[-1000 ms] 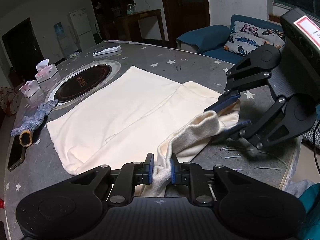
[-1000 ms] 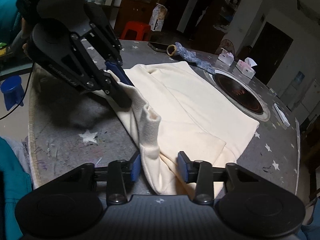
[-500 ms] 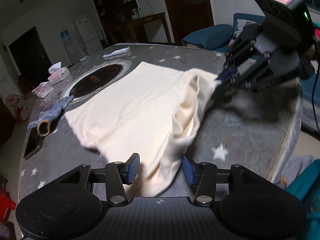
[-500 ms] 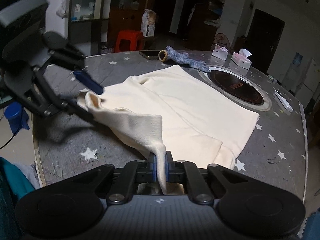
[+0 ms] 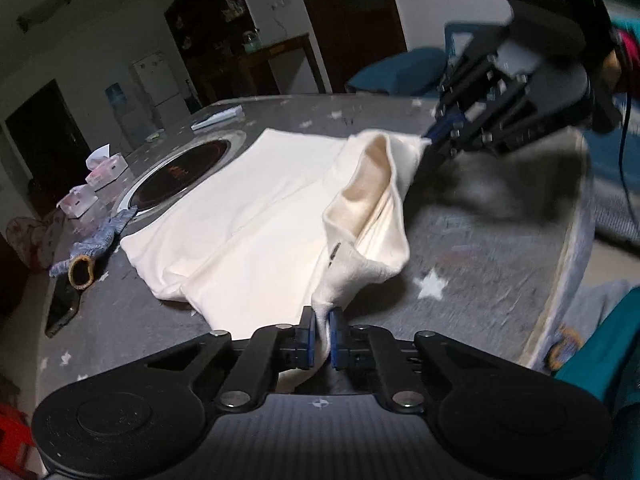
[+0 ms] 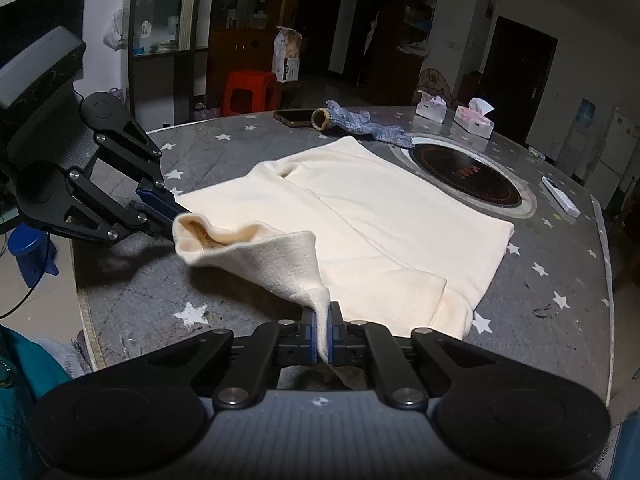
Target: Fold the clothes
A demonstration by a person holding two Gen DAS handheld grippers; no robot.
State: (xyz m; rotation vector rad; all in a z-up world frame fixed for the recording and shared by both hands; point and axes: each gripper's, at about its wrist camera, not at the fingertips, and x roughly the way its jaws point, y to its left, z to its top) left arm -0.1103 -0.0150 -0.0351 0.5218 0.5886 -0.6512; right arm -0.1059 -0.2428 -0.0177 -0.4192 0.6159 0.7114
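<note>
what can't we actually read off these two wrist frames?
- Left wrist view: the right claw is motion-blurred, so its pads' bite on the cream garment is unclear there.
- Both views: the cloth below the clamping pads is hidden by the claw body.
- Right wrist view: print on the tissue boxes is too small.
- Left wrist view: the phone is too dark for detail.
</note>
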